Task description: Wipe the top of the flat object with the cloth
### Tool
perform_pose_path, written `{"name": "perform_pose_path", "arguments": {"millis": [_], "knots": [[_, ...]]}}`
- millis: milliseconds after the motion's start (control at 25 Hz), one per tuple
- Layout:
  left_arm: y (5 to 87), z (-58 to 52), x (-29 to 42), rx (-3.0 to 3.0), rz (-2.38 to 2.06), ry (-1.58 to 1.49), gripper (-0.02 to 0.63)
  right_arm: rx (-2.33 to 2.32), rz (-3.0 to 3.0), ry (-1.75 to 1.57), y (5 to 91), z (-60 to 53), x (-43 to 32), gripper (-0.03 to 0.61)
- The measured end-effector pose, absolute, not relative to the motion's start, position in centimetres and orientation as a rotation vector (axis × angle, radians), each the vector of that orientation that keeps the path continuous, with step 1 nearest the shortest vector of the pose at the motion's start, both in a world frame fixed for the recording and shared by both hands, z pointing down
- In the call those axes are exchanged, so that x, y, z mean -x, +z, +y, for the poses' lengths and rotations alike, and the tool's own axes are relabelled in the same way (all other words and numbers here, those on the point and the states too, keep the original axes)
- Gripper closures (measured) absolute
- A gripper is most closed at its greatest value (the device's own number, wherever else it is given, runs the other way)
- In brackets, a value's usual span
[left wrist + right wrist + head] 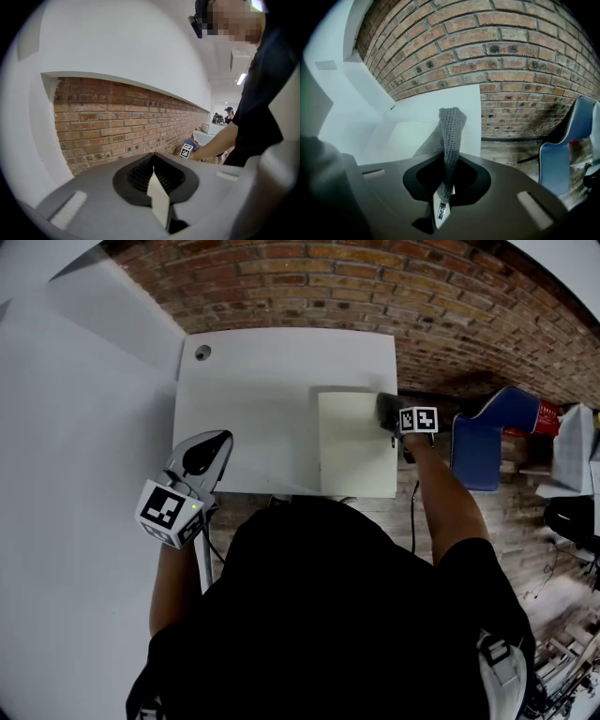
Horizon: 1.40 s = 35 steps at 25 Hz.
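A pale flat board (354, 448) lies on the right part of the white table (262, 399). My right gripper (388, 411) hovers at the board's far right corner and is shut on a grey knitted cloth (386, 405). In the right gripper view the cloth (451, 136) stands up out of the closed jaws of the right gripper (444, 190), with the board (405, 136) below and to the left. My left gripper (206, 454) is held off the table's near left corner, away from the board. In its own view the left gripper (157, 185) is shut with nothing in it and faces a brick wall.
A blue chair (487, 437) stands just right of the table, also seen in the right gripper view (569, 150). The table has a round hole (202, 352) at its far left corner. A white wall panel (84, 427) runs along the left, brick floor beyond the table.
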<state>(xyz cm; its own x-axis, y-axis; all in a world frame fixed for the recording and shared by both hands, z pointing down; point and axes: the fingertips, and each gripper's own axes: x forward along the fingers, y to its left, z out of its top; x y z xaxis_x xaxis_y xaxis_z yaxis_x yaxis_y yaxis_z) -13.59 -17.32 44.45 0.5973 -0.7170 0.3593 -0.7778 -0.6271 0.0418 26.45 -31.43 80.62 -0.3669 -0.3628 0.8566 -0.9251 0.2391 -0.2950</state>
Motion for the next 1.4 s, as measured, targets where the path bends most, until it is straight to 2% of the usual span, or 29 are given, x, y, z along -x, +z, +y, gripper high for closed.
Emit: {"name": "perform_pose_path", "arguments": {"millis": [600,1400], "knots": [[44.3,-17.7,13.5,-2.687,-1.167,0.443,0.612,-1.066,-2.136,1.041,73.0,-28.6,-17.0,0.568],[44.5,-16.3,15.6,-2.676,-1.181,0.43,0.612,-0.81,-2.194,1.11,74.4,-22.2,-6.9,0.568]]}}
